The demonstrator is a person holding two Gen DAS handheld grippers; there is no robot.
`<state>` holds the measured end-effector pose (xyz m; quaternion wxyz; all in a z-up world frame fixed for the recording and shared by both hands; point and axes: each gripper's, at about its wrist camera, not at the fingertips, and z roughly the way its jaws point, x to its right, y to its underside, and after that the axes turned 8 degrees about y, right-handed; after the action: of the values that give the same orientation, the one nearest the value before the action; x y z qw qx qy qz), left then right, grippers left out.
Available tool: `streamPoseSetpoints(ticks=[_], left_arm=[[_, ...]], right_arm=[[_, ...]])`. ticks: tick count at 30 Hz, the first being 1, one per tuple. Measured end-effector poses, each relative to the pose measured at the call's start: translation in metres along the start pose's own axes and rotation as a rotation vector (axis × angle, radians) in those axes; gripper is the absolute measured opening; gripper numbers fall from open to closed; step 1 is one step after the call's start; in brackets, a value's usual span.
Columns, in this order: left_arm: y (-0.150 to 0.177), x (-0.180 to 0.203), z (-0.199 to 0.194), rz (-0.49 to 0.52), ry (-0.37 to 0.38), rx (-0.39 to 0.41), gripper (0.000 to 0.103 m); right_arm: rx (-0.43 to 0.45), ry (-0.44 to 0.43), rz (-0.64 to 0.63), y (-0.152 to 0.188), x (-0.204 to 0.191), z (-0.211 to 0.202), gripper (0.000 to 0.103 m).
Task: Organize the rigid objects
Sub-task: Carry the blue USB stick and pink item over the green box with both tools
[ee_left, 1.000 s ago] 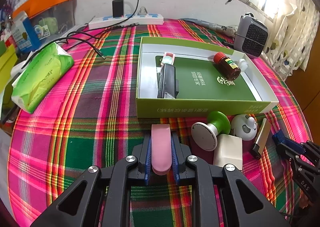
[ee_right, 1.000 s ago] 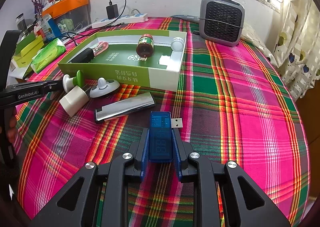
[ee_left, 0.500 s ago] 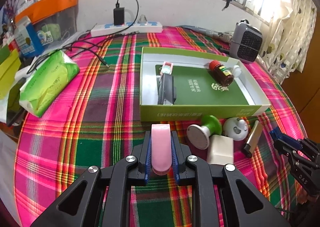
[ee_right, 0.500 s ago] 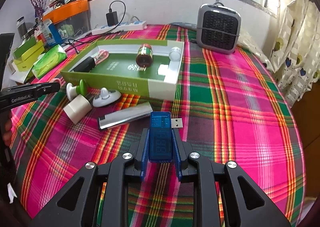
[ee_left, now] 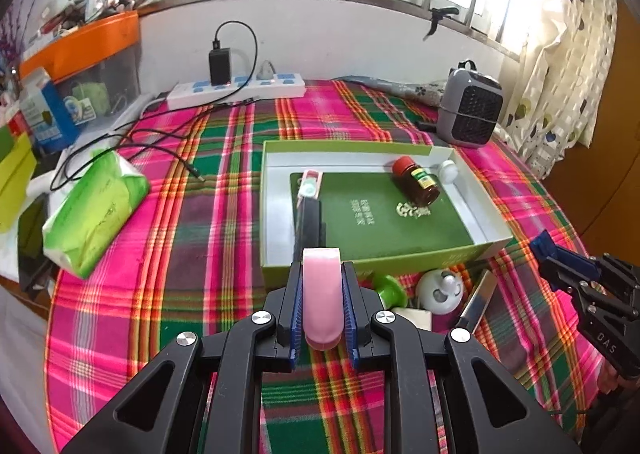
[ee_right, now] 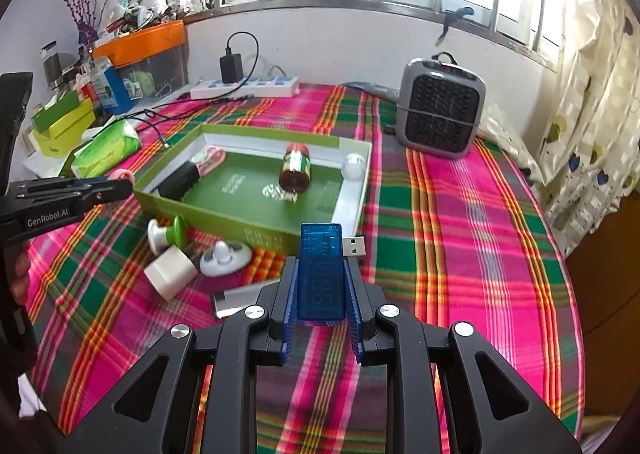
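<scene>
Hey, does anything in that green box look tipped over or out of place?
Yes. The brown bottle with the red cap lies on its side on the green insert of the green box, not upright. A white round object sits beside it in the corner.

So the box (ee_left: pixel 376 262) sat mid-table with a bottle (ee_left: pixel 416 184) lying on its side in it, next to a small round cap (ee_left: pixel 447 171) in the far right corner. Power strip (ee_left: pixel 236 90) was behind it by the wall, heater (ee_left: pixel 470 112) back right. Tissue pack (ee_left: pixel 94 210) lay off to the left (well apart from the box), and a few small items (ee_right: pixel 192 258) were clustered just in front of it.
</scene>
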<state>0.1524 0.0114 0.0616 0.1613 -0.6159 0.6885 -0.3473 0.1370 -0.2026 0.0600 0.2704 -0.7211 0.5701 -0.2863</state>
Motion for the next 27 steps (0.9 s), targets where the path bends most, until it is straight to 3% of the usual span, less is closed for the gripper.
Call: streamPoseSetpoints(ticks=[16, 27], left_arm=[[-0.037, 0.009, 0.026, -0.007, 0.075, -0.016, 0.017], [-0.061, 0.008, 0.066, 0.012, 0.068, -0.056, 0.017]], right_arm=[[-0.018, -0.006, 0.007, -0.045, -0.002, 0.036, 0.023], [-0.078, 0.001, 0.018, -0.061, 0.000, 0.078, 0.023]])
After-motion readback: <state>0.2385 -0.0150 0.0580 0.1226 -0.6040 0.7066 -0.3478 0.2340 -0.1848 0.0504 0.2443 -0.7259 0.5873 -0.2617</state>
